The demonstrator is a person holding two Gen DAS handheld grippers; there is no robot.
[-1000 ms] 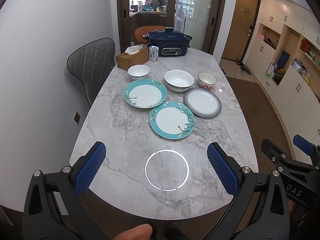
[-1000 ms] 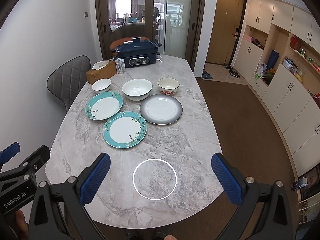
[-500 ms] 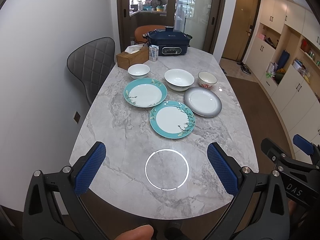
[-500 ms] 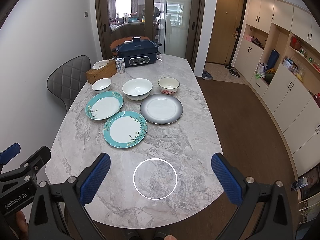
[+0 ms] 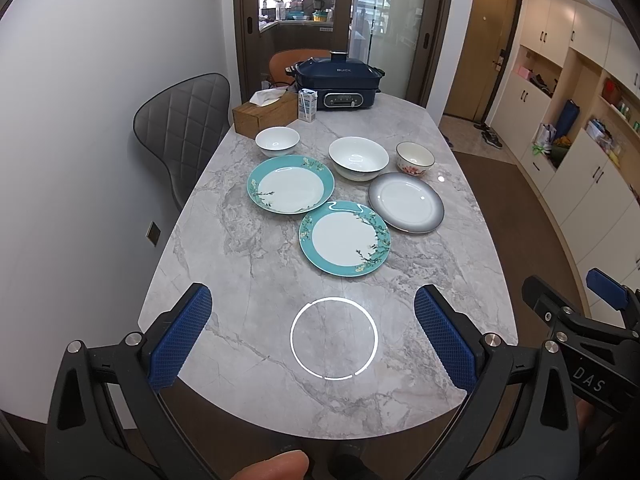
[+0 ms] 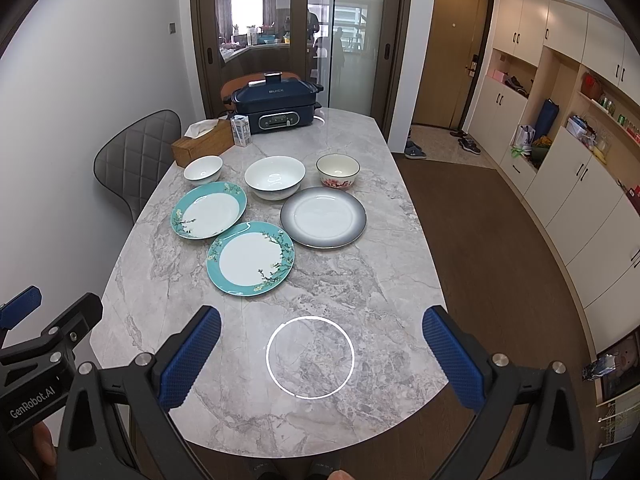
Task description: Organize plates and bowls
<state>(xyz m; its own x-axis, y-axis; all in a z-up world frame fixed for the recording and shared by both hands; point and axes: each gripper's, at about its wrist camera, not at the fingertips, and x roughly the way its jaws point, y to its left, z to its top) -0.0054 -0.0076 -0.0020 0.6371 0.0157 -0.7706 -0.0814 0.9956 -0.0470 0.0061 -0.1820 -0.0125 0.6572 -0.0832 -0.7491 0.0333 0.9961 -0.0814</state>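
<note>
We hold the left claw and right claw spread apart, empty, above the table. Beyond lie three plates and three bowls.

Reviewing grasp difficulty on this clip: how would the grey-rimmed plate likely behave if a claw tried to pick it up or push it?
The grey-rimmed plate looks glazed and glossy, so probably stiff, breakable and slippery in a pinch. It lies flat on the marble table, so its low rim likely gives little to grip. Pushed, it would probably slide, not tip, perhaps into the floral bowl behind it.
</note>
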